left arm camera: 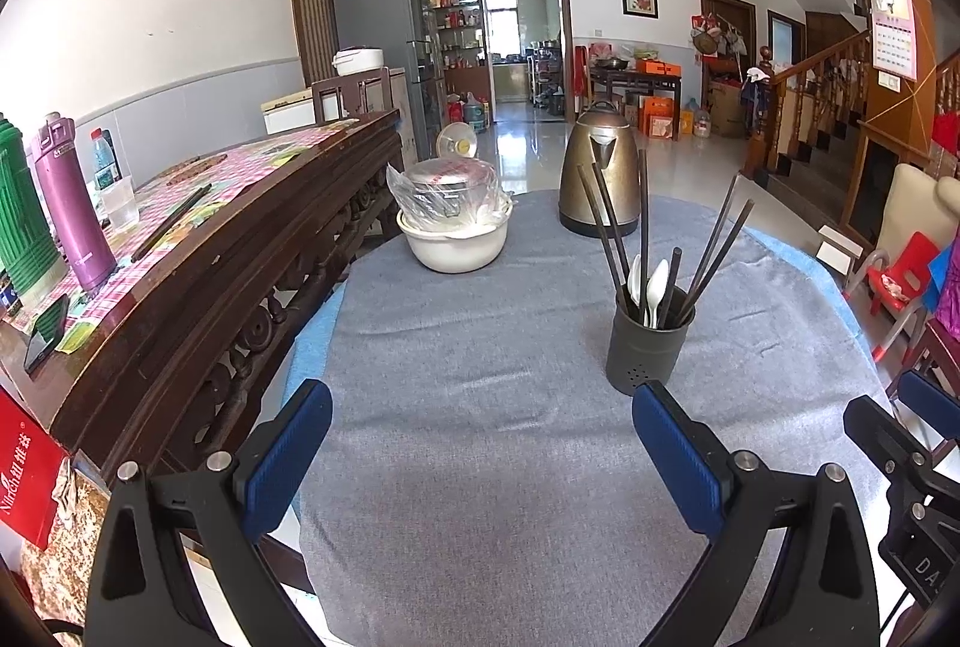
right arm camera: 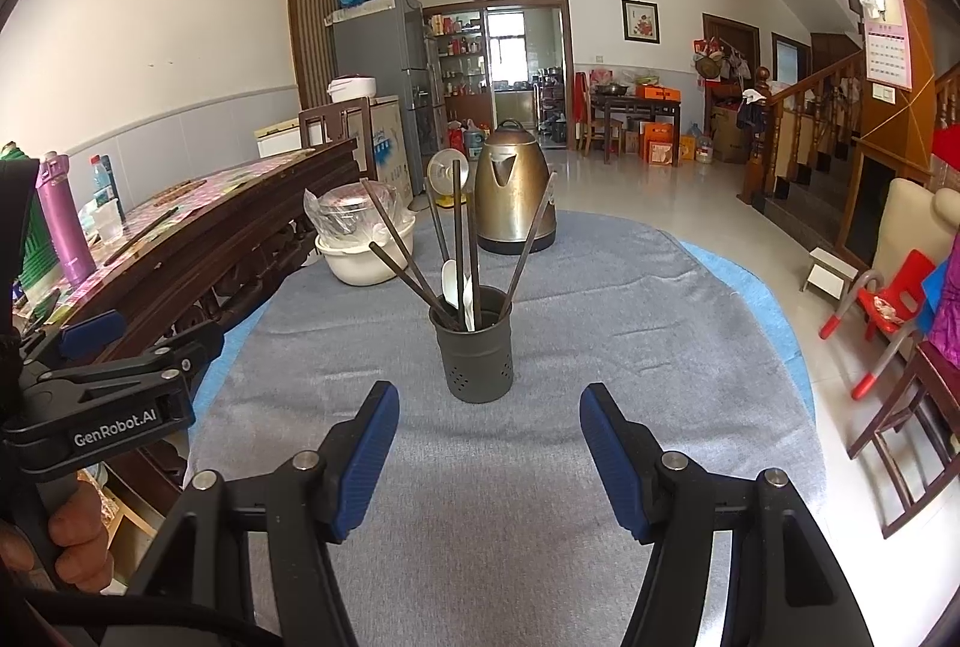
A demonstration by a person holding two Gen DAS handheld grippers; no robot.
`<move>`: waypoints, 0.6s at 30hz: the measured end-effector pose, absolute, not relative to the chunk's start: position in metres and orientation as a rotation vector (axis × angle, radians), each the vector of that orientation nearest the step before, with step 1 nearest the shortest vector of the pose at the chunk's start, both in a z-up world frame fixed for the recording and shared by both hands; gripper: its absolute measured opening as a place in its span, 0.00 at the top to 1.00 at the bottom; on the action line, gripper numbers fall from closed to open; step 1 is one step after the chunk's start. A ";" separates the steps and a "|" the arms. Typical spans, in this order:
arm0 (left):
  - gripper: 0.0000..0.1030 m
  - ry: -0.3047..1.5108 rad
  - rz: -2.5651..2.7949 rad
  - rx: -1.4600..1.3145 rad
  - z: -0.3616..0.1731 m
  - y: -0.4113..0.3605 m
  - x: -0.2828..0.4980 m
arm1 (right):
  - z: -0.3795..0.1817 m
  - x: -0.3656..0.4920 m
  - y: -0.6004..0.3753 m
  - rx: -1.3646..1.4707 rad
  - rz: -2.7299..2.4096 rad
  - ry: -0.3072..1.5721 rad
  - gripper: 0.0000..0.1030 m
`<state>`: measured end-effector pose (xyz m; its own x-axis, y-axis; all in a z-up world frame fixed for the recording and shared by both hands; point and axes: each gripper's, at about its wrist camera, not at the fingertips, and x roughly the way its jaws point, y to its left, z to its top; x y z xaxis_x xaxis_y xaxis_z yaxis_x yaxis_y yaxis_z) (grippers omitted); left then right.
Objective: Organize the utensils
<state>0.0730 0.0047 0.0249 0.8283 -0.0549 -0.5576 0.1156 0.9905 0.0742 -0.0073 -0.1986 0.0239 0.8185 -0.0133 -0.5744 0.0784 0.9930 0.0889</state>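
A dark grey utensil holder (left arm camera: pixel 648 347) stands on the grey cloth (left arm camera: pixel 480 407). It holds several dark chopsticks (left arm camera: pixel 606 221) and white spoons (left arm camera: pixel 654 287). My left gripper (left arm camera: pixel 483 401) is open and empty, low over the cloth, with the holder just beyond its right finger. In the right wrist view the holder (right arm camera: pixel 477 359) stands straight ahead, with chopsticks (right arm camera: pixel 459 239) and a white spoon (right arm camera: pixel 450 281) in it. My right gripper (right arm camera: pixel 489 401) is open and empty just in front of it. The left gripper (right arm camera: pixel 114 383) shows at the left edge.
A brass kettle (left arm camera: pixel 600 167) and a white basin holding a bagged pot (left arm camera: pixel 453 227) stand at the far end of the cloth. A dark wooden sideboard (left arm camera: pixel 228 257) with bottles runs along the left. A red child's chair (right arm camera: pixel 888 299) stands at the right.
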 end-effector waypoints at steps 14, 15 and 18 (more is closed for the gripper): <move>0.03 0.562 -0.081 0.108 0.032 0.004 0.057 | 0.030 -0.018 -0.199 0.111 -0.039 0.590 0.36; 0.03 0.563 -0.082 0.106 0.033 0.004 0.056 | 0.030 -0.019 -0.199 0.110 -0.038 0.590 0.36; 0.03 0.562 -0.077 0.107 0.033 0.004 0.055 | 0.030 -0.020 -0.199 0.109 -0.037 0.588 0.36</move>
<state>0.0547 0.0041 0.0331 0.8437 -0.0439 -0.5350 0.1024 0.9915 0.0801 -0.0204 -0.1990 0.0299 0.8315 -0.0040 -0.5556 0.0660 0.9936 0.0917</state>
